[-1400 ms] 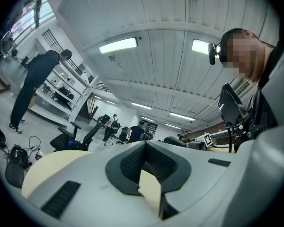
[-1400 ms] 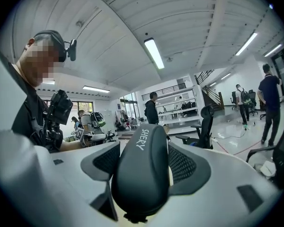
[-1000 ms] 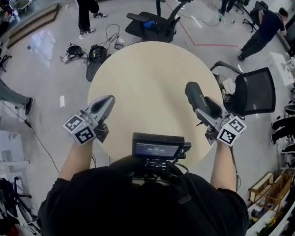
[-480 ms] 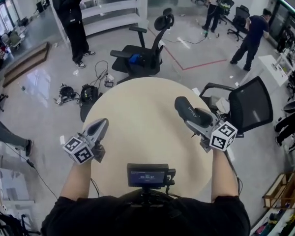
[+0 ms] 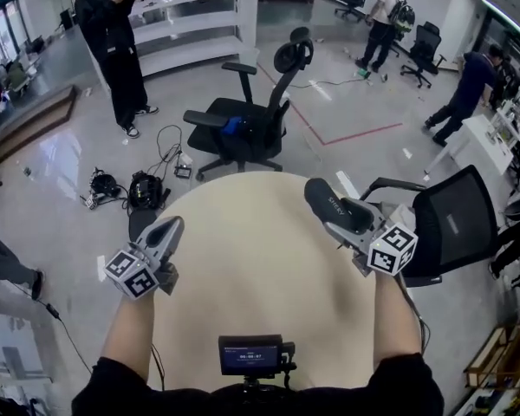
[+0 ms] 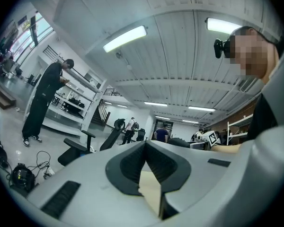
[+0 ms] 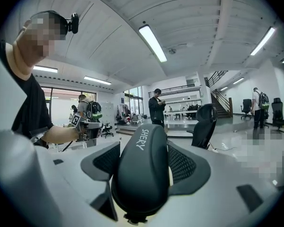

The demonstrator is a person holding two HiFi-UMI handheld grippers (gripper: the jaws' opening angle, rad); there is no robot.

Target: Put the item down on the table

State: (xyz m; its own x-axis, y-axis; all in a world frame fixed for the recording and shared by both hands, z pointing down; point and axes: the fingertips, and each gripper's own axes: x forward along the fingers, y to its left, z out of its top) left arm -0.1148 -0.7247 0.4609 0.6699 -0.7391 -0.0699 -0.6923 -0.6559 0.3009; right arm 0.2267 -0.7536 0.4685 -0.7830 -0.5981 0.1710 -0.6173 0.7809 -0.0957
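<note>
Both grippers have moved toward the tabletop's (image 5: 260, 276) far edge since the earlier frame. Its near edge is hidden behind one small screen (image 5: 253, 355) and my shoulders. I cannot tell whether the dark oblong item (image 5: 328, 203) touches the surface. There is one item, printed SHERY, clamped lengthwise in my right gripper (image 5: 336, 213) over the far right edge. My left gripper (image 5: 168, 229) is at the left edge, its jaws together and empty. Two office chairs are close by: a black chair (image 5: 251, 120) beyond the far edge and a mesh chair (image 5: 455, 224) to the right. Three people stand farther off.
</note>
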